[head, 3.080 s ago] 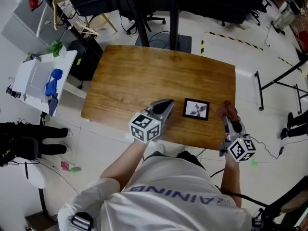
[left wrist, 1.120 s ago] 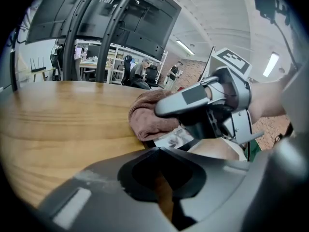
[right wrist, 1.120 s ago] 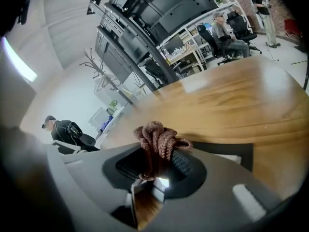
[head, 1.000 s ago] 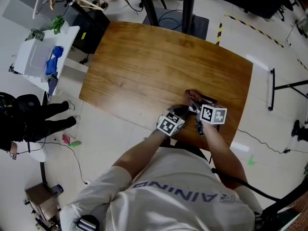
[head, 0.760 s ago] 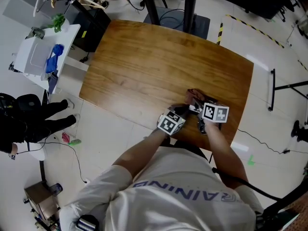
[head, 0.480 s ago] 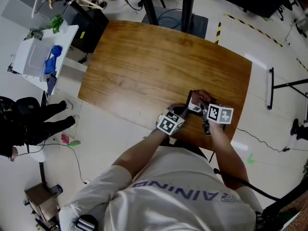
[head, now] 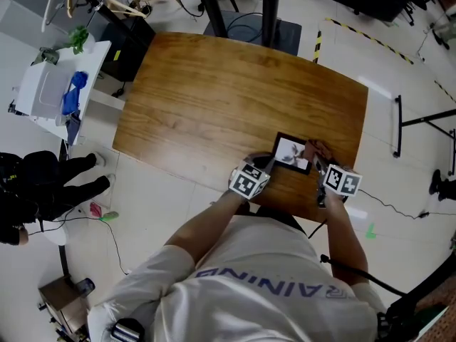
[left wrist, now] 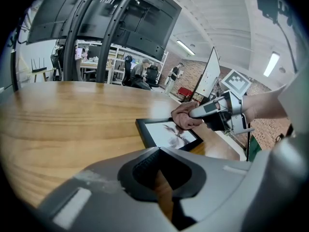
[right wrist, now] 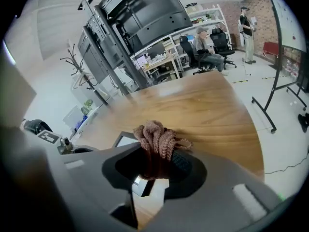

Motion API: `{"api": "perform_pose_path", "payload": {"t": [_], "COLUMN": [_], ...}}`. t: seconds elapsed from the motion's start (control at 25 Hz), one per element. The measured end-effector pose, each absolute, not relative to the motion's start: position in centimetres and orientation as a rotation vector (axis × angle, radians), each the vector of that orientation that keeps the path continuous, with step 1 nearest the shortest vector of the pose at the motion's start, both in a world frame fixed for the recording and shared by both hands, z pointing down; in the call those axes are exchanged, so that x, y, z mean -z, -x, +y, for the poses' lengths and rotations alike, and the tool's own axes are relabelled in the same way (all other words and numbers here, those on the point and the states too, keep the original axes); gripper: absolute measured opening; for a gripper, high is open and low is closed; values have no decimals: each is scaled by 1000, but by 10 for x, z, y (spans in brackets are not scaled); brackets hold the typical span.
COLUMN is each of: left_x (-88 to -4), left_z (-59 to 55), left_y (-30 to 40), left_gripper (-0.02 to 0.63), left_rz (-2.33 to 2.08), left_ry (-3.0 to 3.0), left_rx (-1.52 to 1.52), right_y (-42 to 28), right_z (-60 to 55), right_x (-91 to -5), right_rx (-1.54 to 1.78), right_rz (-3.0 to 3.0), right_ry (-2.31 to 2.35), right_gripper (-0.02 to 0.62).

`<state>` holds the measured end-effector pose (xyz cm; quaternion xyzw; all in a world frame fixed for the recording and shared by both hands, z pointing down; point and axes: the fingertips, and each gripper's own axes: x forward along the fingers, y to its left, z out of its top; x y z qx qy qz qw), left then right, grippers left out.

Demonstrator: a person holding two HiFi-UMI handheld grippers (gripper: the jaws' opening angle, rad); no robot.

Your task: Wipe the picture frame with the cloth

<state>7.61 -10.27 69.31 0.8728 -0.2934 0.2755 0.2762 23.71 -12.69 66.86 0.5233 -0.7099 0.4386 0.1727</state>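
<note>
A black picture frame (head: 291, 152) with a white print lies flat near the wooden table's (head: 214, 91) front edge. My right gripper (head: 318, 159) is shut on a bunched brown cloth (head: 313, 149), which rests at the frame's right edge. In the right gripper view the cloth (right wrist: 157, 137) bulges out of the right gripper (right wrist: 157, 162), and a frame corner (right wrist: 125, 139) shows to the left. My left gripper (head: 265, 166) sits just left of the frame, shut, with nothing in it. The left gripper view shows the left gripper (left wrist: 161, 174), the frame (left wrist: 169, 133) ahead and the cloth (left wrist: 184, 120).
A white cart (head: 50, 95) holding a blue item stands off the table's left side. Black stand legs (head: 265, 13) rise behind the table. A floor stand's bar (head: 397, 127) lies to the right. Someone's dark legs (head: 53, 187) are at the far left.
The right gripper has dragged the cloth rightward over the frame, from its left part to its right edge, and the print now shows. The left gripper has stayed put.
</note>
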Motion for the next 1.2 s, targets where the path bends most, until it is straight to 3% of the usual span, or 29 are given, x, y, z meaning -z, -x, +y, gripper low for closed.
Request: {"api": "perform_pose_path", "payload": {"t": [0.36,0.56,0.88,1.2], "left_x": [-693,-693,-690,-691], "left_z": [-102,-103,-102,-102], "left_y": [-76,-76,-78,-77], "left_gripper": [8,8,7,6], "left_rz": [-778,-781,-767,-767], "left_ry": [-2342,-2350,-2338,-2341], "left_rx": [-736,-739,-735,-734], "right_y": [-238,-178,-101,-116], "right_z": [-125,-140,-145,-138], "right_x": [-653,-619,-657,-674], "right_rx": [-1291,-1321,-1324,-1283], "right_rz": [-2047,-2230,-2168,-2082], "right_ry": [-1556,-1460,-1252,-1243], "right_gripper": [120,120,120,120]}}
